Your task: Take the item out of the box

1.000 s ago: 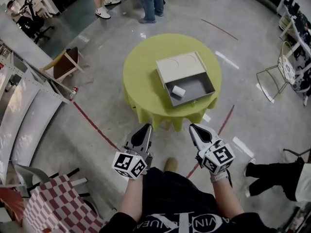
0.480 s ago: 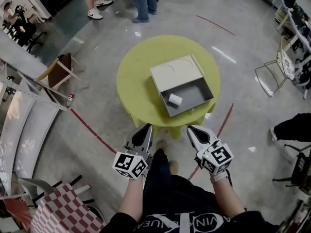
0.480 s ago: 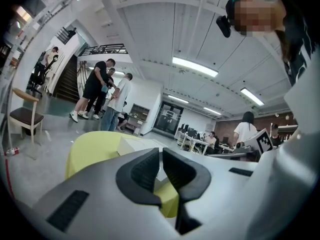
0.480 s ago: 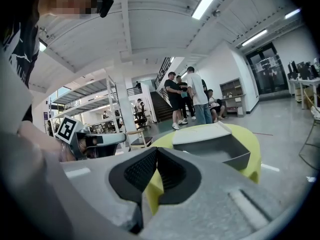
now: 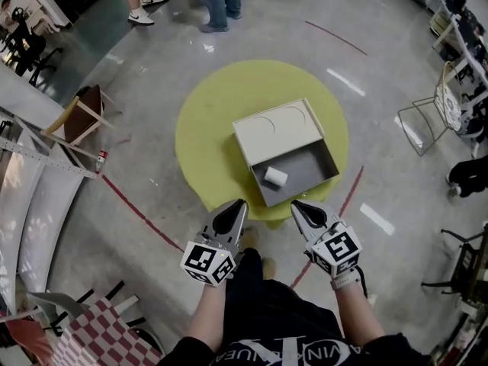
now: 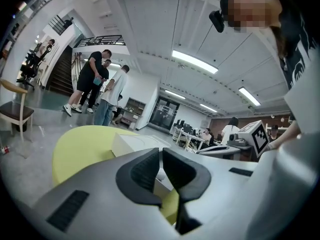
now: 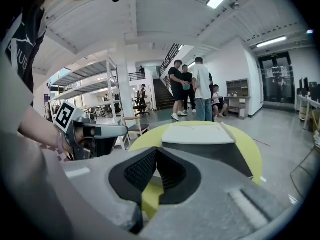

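Currently my left hand-held gripper (image 5: 239,204) and right hand-held gripper (image 5: 297,206) hang clenched and empty off the surface's (image 5: 206,128) near edge. The white item (image 5: 275,176) lies in the box's (image 5: 309,158) near-left corner. If I reach in still clenched, I'd likely shove it against the wall.
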### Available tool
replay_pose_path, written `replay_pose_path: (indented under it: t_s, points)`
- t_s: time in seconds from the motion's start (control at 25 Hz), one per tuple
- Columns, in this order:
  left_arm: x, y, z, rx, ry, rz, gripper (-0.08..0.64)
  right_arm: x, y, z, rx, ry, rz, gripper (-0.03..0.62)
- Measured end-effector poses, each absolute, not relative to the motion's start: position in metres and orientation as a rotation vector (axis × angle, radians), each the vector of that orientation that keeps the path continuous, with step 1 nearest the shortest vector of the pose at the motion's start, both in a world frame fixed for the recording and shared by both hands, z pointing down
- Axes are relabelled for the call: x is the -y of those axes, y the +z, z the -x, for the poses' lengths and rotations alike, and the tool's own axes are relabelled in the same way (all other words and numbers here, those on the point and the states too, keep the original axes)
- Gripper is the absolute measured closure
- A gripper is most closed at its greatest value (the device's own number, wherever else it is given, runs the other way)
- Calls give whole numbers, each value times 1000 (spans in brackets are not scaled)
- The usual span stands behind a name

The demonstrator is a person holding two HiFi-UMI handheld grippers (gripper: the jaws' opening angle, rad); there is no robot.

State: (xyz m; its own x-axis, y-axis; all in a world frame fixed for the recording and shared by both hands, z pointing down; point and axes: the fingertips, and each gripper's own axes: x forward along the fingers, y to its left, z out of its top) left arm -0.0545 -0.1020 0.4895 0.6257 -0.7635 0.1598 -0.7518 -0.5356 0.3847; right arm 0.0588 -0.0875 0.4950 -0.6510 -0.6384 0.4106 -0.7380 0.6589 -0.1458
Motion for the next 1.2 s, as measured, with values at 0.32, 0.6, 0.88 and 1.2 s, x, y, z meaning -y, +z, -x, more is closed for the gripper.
replay_pose_path:
  t_s: [0.32, 0.6, 0.88, 1.2]
  points:
    - [138, 506, 61, 1145, -18, -2424, 535, 119, 518, -48, 2409, 372, -996, 586]
    - [159, 511, 61, 1099, -7, -2451, 535, 132, 533, -47, 2286, 293, -898, 585]
    - [163, 527, 56, 1080, 24, -2415, 534, 141, 549, -42, 2185, 268, -735, 568]
    - [159, 543, 46, 1098, 26, -2363, 535, 153, 575, -48, 2068, 291, -607, 484]
